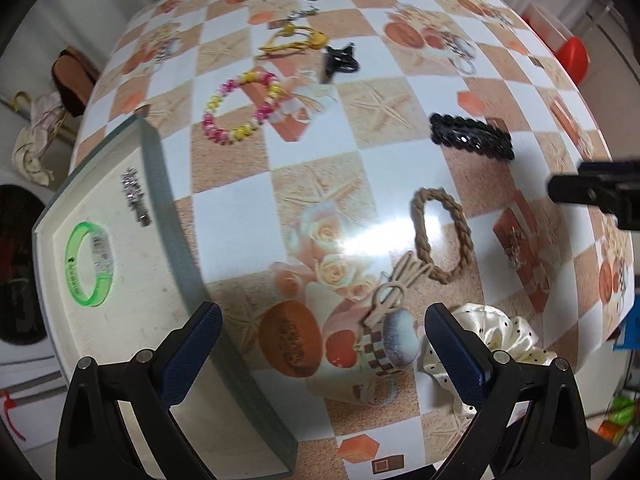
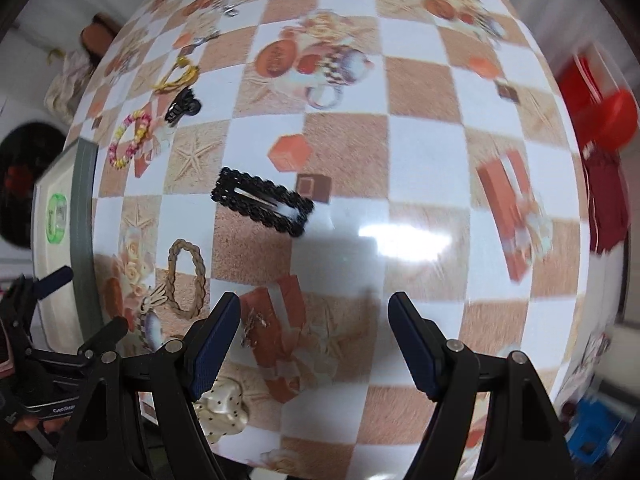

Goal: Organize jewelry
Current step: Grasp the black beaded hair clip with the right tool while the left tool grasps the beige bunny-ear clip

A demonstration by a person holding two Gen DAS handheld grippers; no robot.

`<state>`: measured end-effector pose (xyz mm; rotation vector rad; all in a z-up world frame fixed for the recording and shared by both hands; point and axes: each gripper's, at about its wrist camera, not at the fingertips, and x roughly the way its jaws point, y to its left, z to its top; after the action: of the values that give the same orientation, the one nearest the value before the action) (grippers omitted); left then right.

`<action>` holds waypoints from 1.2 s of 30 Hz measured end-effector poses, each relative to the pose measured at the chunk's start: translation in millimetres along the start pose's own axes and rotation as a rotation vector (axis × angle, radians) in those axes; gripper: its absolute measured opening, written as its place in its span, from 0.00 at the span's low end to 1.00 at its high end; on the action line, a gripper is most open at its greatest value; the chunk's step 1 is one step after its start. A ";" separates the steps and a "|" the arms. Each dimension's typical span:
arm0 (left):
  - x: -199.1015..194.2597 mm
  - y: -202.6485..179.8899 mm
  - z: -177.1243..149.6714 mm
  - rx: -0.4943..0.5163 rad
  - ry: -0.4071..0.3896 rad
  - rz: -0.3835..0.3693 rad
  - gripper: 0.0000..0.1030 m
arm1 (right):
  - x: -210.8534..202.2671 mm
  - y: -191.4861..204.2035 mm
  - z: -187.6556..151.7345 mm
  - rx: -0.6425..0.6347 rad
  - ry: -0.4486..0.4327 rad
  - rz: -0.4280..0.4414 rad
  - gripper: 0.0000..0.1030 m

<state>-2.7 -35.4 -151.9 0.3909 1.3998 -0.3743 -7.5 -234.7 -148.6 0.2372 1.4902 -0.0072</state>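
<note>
Jewelry and hair accessories are scattered over a glossy checkered tablecloth (image 1: pixel 240 216), and two pieces are already laid in a shallow white tray with a grey rim (image 1: pixel 160 184) at the table's left edge: a translucent green plastic bangle (image 1: pixel 91 264) and a small sparkly silver clip (image 1: pixel 134 196). Outside the tray lie a braided tan rope hair tie (image 1: pixel 440 236), a black beaded rectangular hair clip (image 1: pixel 472 140), a pink-and-yellow beaded bracelet (image 1: pixel 240 108), a black claw clip (image 1: pixel 340 62) and a cream polka-dot satin scrunchie (image 1: pixel 496 340).

The left gripper (image 1: pixel 322 354) is held with jaws spread and empty, beside the tray rim. The right gripper (image 2: pixel 314 346) is likewise spread and empty.

A likely risk: thin pieces slipping on the glossy cloth, or the scrunchie snagging on a finger.

Small metallic earrings (image 2: pixel 254 326), faint from the left, are shown close by the right wrist view only; the silver clip is shown by the left view only.
</note>
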 end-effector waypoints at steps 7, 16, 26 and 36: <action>15.8 -14.0 3.3 0.070 0.034 -0.014 0.91 | 12.2 16.5 18.8 -0.162 -0.006 -0.033 0.77; 33.7 -16.4 7.1 0.086 0.068 -0.036 0.78 | 32.5 32.9 40.6 -0.307 0.002 -0.070 0.77; 38.1 -23.8 6.8 0.085 0.060 -0.052 0.72 | 52.8 52.0 64.5 -0.401 0.002 -0.100 0.77; 27.6 -48.0 14.0 0.087 0.047 -0.063 0.29 | 47.4 60.0 58.0 -0.405 -0.003 -0.106 0.49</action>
<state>-9.7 -84.9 -179.6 0.4294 1.4470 -0.4809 62.7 -178.7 -182.6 -0.1690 1.4653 0.2074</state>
